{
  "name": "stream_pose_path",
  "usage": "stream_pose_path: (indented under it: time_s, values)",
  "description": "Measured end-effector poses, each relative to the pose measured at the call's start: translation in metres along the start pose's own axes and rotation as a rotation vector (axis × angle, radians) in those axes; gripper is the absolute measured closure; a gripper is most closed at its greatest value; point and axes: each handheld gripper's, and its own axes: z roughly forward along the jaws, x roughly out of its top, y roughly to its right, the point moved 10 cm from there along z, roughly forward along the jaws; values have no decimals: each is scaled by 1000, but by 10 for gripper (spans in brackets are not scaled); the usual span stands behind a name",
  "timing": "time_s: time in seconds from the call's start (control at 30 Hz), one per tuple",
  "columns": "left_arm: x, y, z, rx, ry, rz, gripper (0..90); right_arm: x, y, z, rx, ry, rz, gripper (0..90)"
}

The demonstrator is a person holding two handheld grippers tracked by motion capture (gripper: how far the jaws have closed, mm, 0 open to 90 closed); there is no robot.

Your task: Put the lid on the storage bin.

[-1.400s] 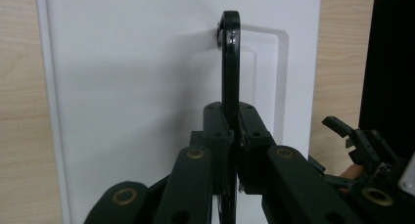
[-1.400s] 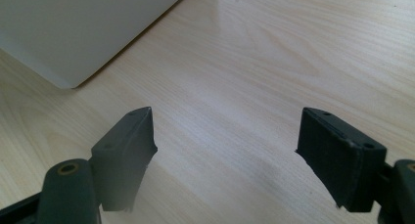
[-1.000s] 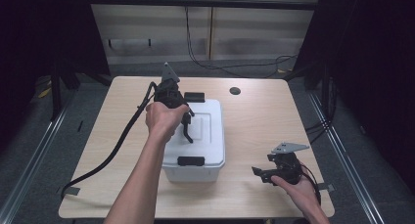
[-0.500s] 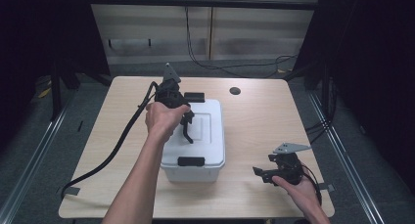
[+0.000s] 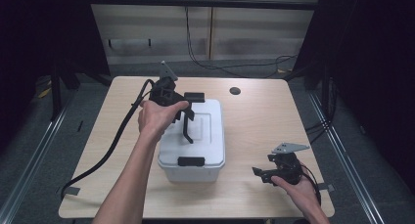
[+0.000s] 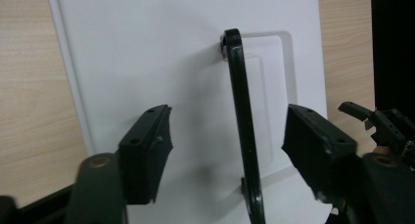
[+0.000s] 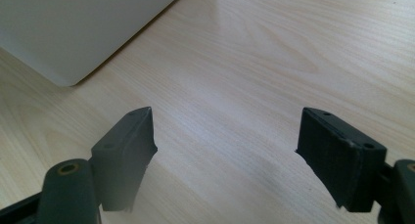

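Note:
A white lidded box (image 5: 208,136) stands mid-table. Its thin black handle (image 5: 187,131) is tipped up from the lid. My left gripper (image 5: 185,112) hovers over the lid. In the left gripper view the handle (image 6: 242,131) stands on edge between the jaws of my left gripper (image 6: 227,115). The jaws have just been opening, and neither pad touches the handle. My right gripper (image 5: 259,174) rests low at the table's near right, open over bare wood, as the right gripper view (image 7: 225,121) also shows.
Black latches sit at the box's near end (image 5: 191,161) and far end (image 5: 195,96). A thick cable (image 5: 112,145) trails left off the table from the left gripper. A dark round hole (image 5: 235,91) marks the far table. The box's corner (image 7: 73,43) lies ahead-left of the right gripper.
The left gripper's jaws look spread wider around the handle than before. Both hands stay about where they were, and the box has not moved.

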Motion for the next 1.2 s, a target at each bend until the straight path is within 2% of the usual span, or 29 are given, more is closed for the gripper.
stream_pose_path:
  time_s: [0.17,0.2,0.23,0.27,0.33,0.43,0.47,0.5,0.53,0.57,0.6,0.7,0.73,0.77,0.8,0.9,0.93,1.07,1.2]
  values:
    - [2,-2,-6,-16,18,31,246,0,0,-1,0,5,3,211]
    - [4,0,-8,-38,36,42,240,0,1,0,0,7,2,211]
    - [4,0,-8,-38,36,42,224,0,1,0,0,7,2,211]
    - [3,3,-12,-56,33,94,192,0,1,0,-1,6,2,211]
    - [2,3,-12,-58,29,108,175,0,1,0,-2,5,0,212]
    - [1,-5,-16,3,28,173,168,0,1,0,-2,5,0,211]
    - [0,-10,-21,22,44,217,168,0,0,-1,-2,1,10,212]
    - [0,-10,-21,22,44,217,168,0,0,-1,-2,1,10,212]
    - [1,-13,-29,10,76,245,168,0,0,-1,-2,3,7,212]
    - [1,-13,-29,10,76,245,168,0,0,-1,-2,3,7,212]
    - [1,-16,-36,-40,106,253,167,0,0,-1,-3,2,7,211]
    - [-2,-21,-39,-40,100,250,166,0,0,-1,-2,1,12,212]
    - [-3,-26,-40,-27,95,258,166,0,1,-1,-5,2,8,212]
    - [-4,-31,-42,-18,104,272,167,0,1,0,-3,4,8,212]
    - [-5,-37,-46,-15,135,286,167,0,1,0,-3,2,15,211]
    - [-7,-43,-48,-23,145,294,167,0,1,0,-4,3,11,212]
    - [-10,-52,-51,-25,162,291,167,0,2,0,-4,4,10,212]
    - [-14,-57,-57,-40,189,316,179,0,3,0,-9,1,13,212]
    - [-19,-67,-68,-17,228,364,182,0,3,0,-10,0,20,211]
